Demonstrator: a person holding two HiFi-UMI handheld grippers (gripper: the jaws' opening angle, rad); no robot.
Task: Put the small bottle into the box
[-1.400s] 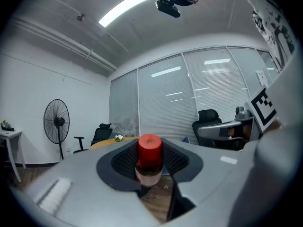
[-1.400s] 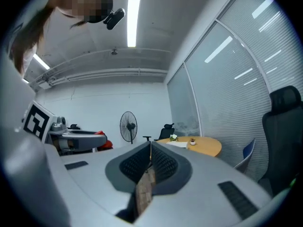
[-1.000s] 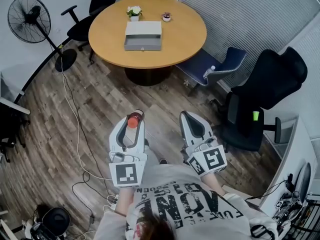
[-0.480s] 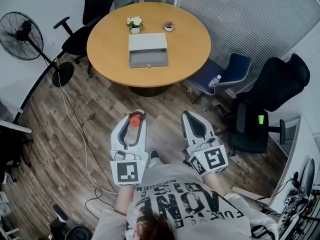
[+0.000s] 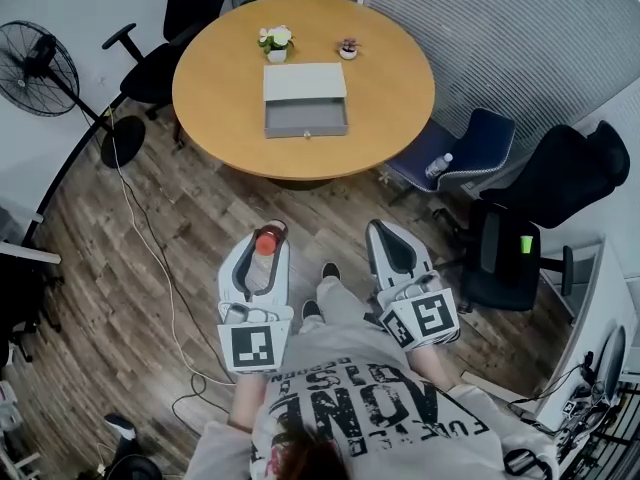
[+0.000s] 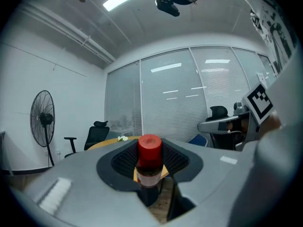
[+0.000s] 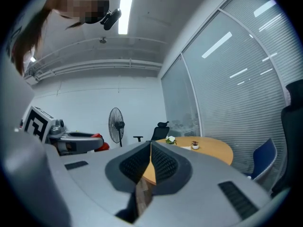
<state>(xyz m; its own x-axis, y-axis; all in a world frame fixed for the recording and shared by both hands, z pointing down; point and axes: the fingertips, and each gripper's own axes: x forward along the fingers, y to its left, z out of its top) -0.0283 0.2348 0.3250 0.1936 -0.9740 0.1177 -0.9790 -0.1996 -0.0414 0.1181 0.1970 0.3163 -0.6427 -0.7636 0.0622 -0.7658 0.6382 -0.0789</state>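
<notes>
A small bottle (image 5: 266, 240) with a red cap sits upright between the pads of my left gripper (image 5: 268, 230), which is shut on it. In the left gripper view the bottle (image 6: 149, 157) stands at the centre, its cap above the pads. My right gripper (image 5: 384, 231) is held beside it at the same height, its jaws closed tip to tip with nothing in them (image 7: 150, 148). The grey box (image 5: 305, 100), a flat drawer-like case, lies on the round wooden table (image 5: 390, 83) well ahead of both grippers.
Two small potted plants (image 5: 277, 42) (image 5: 348, 48) stand behind the box. A floor fan (image 5: 40, 63) and a black chair (image 5: 185, 3) are on the left. A blue chair (image 5: 460, 148) with a water bottle (image 5: 438, 165) and a black chair (image 5: 545, 208) are on the right. Cables (image 5: 150, 258) trail over the wood floor.
The table and box have shifted slightly right and lower in the head view as the person steps forward. Both grippers keep the same pose, the bottle still held.
</notes>
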